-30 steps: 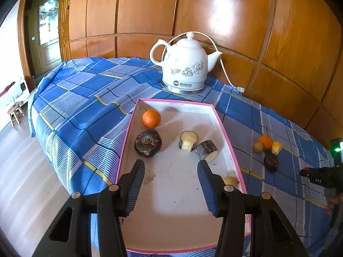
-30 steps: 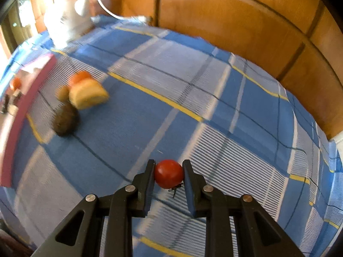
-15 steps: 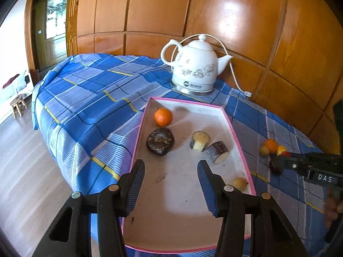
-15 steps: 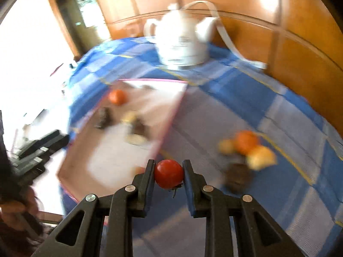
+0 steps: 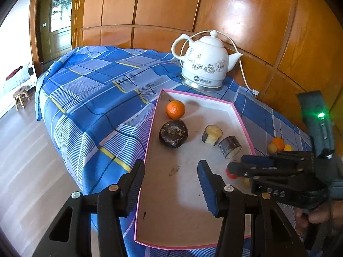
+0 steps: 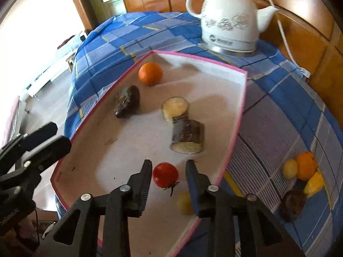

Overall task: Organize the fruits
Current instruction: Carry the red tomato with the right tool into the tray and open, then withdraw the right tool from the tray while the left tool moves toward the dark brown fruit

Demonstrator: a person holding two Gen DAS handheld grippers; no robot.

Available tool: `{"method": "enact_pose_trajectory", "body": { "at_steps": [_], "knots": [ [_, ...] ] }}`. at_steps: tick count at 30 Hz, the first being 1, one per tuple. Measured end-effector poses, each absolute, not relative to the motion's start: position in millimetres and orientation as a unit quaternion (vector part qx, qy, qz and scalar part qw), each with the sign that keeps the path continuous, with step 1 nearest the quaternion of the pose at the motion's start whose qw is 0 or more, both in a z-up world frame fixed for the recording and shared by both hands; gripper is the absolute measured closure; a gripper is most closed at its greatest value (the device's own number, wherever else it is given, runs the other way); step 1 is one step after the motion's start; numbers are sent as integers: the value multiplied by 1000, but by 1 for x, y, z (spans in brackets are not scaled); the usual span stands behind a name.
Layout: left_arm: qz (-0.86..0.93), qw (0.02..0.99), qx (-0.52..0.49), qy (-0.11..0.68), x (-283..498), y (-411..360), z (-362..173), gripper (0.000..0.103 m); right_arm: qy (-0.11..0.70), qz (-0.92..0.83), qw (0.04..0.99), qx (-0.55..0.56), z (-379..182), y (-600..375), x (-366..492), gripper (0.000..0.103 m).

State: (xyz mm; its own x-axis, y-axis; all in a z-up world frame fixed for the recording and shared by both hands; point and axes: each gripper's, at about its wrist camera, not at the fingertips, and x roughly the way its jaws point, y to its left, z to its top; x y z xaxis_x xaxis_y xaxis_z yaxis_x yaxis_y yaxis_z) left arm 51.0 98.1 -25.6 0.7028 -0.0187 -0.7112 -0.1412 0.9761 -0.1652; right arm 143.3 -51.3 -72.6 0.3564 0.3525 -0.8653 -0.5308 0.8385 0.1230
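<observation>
Since the earlier frames: right gripper [image 6: 168,176] has swung from the open cloth to above the tray [image 6: 235,126], carrying the tomato [image 6: 165,174]. Its jaws have just been opening; tomato is between them, a gap on the right side, left pad close to or just touching it. Reads as a release in progress over the tray's near end.

Left wrist view: left gripper [image 5: 171,182] spread and empty, hovering over the tray's near-left rim. Tray [image 5: 150,141] is a shallow rectangular box, pink edge, pale matte floor with a few crumbs. In it: orange [image 5: 175,109], round and dimpled; dark chestnut-like lump [image 5: 173,133], rough and glossy; two cut stubs [image 5: 211,135], dark bark-like skin, cream ends. Right gripper enters from the right, a person's hand [image 5: 317,216] behind it. White ceramic kettle [image 5: 206,64], floral print, stands beyond the tray on the blue plaid cloth [image 5: 96,98] covering the table.

Right wrist view: tomato smooth, glossy red, dried calyx underneath. A small yellow fruit [image 6: 184,203] lies in the tray just beside the right finger. On the cloth right of the tray a cluster is left [image 6: 300,177]: orange, two yellow pieces, one dark lump.

Progress, judged: over half done; tomato nearly placed, four items left outside.
</observation>
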Motion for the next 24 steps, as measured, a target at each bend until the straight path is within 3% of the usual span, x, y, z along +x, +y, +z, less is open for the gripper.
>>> {"method": "enact_pose_trajectory", "body": {
  "at_steps": [24],
  "knots": [
    [-6,929,-49,367,41,57,-7,51,451,214,865,-43,-29,-162,95,68]
  ]
}}
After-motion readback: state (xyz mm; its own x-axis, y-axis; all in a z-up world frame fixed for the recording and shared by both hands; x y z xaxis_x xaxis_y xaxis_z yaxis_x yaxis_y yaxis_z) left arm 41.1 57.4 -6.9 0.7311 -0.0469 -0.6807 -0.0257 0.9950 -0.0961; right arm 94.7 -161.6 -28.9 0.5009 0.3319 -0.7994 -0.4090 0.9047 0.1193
